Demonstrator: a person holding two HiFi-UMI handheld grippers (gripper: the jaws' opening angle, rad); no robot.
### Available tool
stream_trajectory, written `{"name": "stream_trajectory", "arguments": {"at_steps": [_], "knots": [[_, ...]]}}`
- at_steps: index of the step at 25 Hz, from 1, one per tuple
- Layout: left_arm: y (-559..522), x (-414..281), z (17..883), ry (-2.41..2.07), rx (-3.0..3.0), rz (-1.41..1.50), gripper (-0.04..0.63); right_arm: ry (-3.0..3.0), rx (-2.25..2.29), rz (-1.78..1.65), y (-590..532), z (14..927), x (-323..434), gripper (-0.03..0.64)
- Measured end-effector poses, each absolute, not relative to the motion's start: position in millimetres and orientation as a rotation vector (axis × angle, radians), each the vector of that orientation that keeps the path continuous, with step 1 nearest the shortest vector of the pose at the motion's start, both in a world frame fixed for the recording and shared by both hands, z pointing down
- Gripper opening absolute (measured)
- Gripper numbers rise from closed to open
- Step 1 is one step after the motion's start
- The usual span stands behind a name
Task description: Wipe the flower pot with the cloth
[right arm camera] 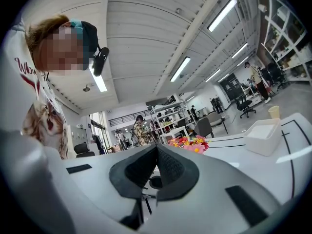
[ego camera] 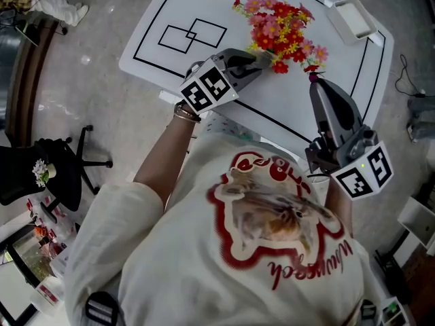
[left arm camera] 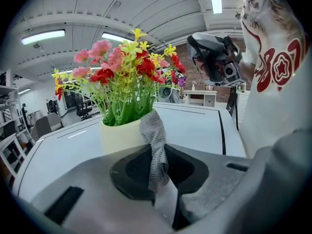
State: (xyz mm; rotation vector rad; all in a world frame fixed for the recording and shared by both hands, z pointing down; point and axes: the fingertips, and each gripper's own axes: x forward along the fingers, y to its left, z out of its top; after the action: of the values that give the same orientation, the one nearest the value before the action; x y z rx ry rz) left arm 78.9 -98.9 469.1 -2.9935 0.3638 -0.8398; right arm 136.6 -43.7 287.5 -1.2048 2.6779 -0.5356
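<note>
Left gripper (left arm camera: 157, 152): jaws pinching the cloth (left arm camera: 152, 130). It's a grey mesh strip, bunched between the pads and sticking up past the tips. The cloth's top end touches the pot (left arm camera: 122, 136) at its rim, on the side facing me. I can't tell whether the jaws themselves touch the pot.

The pot is cream, upright and full of flowers (left arm camera: 124, 69) in red, pink and yellow on green stems. It sits around the middle of the table (ego camera: 204, 5), inside the black outline. From the head view the blooms and my left gripper cover most of it.

Right gripper (right arm camera: 157, 147): jaws pressed together with nothing between them. It's held about level, with its tip above the near right part of the table. It's beside the flowers and not touching them or the pot.

A white tray (ego camera: 352, 17) sits at the far right corner, well apart from the pot.
</note>
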Motion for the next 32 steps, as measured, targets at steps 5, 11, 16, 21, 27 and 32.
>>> {"name": "stream_trajectory", "arguments": {"at_steps": [5, 11, 16, 21, 27, 32], "knots": [[-95.0, 84.5, 469.5, 0.337, -2.996, -0.84, 0.054, 2.676, -1.207, -0.535, -43.4, 286.7, 136.7, -0.002], [-93.6, 87.1, 470.3, 0.329, -2.998, -0.832, 0.054, 2.677, -1.203, -0.545, -42.0, 287.9, 135.4, -0.002], [-93.1, 86.9, 467.4, 0.339, -2.994, -0.837, 0.054, 2.68, -1.195, -0.553, -40.3, 290.0, 132.9, -0.002], [-91.3, 91.9, 468.4, 0.323, -2.999, -0.811, 0.054, 2.684, -1.192, -0.56, -38.6, 291.2, 131.5, -0.002], [-88.3, 95.7, 469.4, 0.314, -3.01, -0.81, 0.054, 2.687, -1.186, -0.567, -37.4, 292.5, 129.0, -0.002], [-83.9, 100.4, 466.2, 0.297, -3.004, -0.756, 0.054, 2.682, -1.19, -0.567, -36.5, 291.9, 129.4, -0.002]]}}
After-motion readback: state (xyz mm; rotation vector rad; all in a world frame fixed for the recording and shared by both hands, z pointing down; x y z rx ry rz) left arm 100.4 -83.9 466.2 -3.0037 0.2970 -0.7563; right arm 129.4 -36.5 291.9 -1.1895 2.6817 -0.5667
